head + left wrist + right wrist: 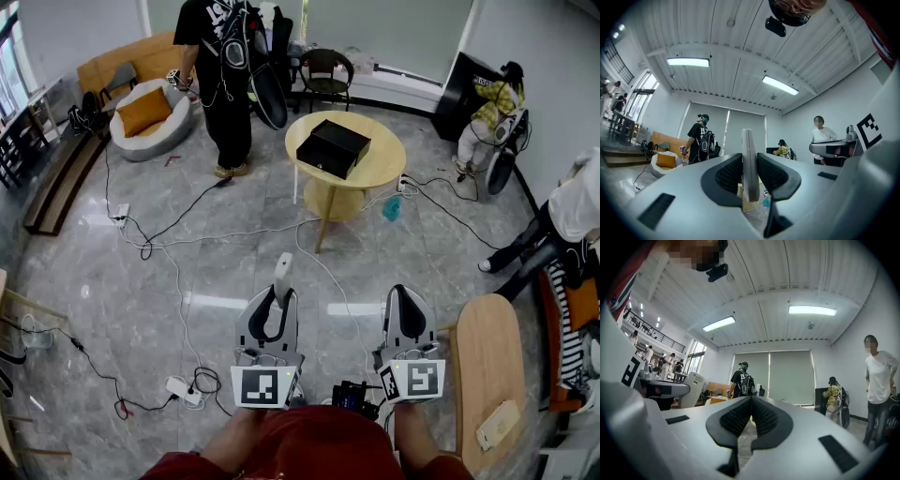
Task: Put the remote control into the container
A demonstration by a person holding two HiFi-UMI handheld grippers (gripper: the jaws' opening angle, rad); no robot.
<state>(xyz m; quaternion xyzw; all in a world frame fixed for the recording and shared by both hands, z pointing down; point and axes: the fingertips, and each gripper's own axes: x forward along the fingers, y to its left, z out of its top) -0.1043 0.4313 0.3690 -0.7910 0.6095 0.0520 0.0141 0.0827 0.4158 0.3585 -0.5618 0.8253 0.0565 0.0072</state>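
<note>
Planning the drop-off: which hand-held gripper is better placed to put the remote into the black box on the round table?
Left. The left hand-held gripper clamps the remote control; the right hand-held gripper is shut and empty. The container sits ahead of both.

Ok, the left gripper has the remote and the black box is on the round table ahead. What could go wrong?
The remote control sticks far out of the left gripper, gripped near one end, so it may pivot or slip. Cables lie across the way to the table holding the container: a trip risk.

Floor (216, 244) glossy stone (marbled); table (386, 161) pale smooth wood; container (333, 147) matt.
</note>
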